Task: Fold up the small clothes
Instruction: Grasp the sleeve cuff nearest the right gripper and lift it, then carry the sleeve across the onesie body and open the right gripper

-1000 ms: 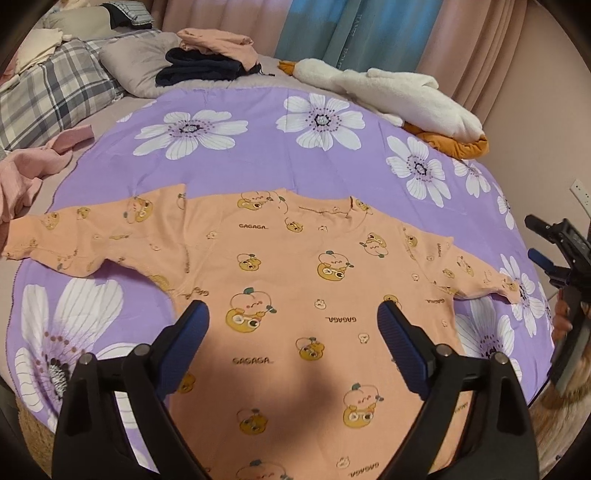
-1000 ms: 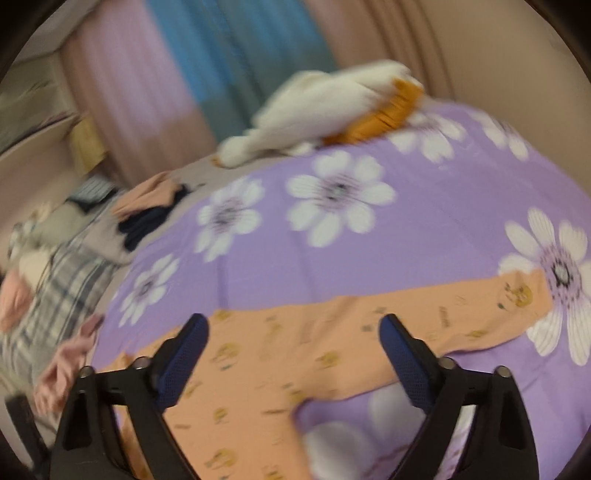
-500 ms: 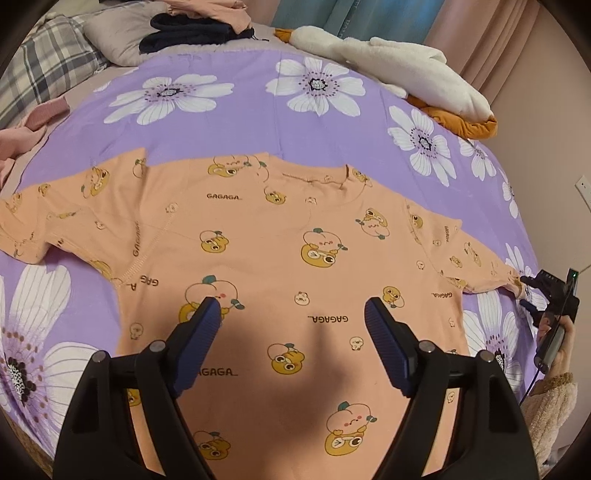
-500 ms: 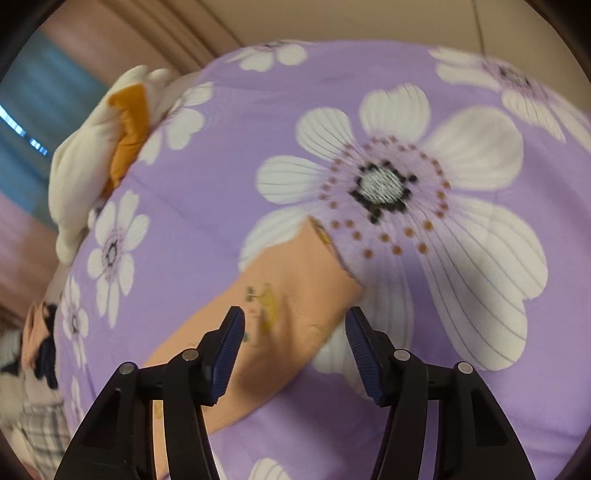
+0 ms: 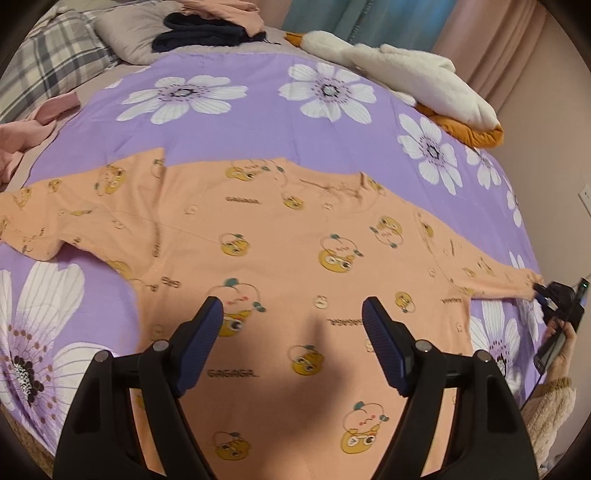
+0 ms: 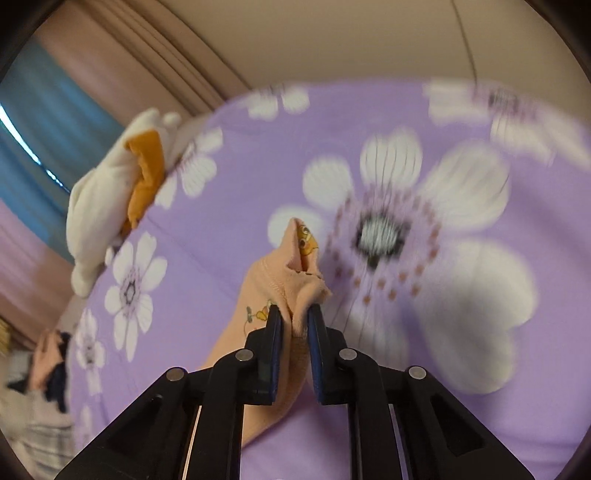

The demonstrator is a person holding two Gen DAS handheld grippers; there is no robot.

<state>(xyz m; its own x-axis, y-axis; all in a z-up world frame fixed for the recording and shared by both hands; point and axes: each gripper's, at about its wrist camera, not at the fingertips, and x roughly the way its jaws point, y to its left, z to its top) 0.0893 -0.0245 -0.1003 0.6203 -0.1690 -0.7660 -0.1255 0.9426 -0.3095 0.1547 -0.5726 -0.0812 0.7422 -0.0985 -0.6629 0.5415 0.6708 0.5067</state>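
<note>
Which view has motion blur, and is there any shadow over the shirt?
Right wrist view: purple floral sheet smeared by motion blur, the right gripper and pinched sleeve cuff fairly sharp. Left wrist view: mostly sharp, strong fisheye curve, dark shadow on the orange shirt between the left gripper fingers.

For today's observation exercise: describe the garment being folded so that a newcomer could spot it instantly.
Start at the purple bedspread with big white flowers. Spread flat across it lies a peach long-sleeved top, one cuff pinched in the right gripper. Unlike the plain pink and navy clothes heaped by the pillows, it carries small cartoon faces and "GAGAGA" lettering.
</note>
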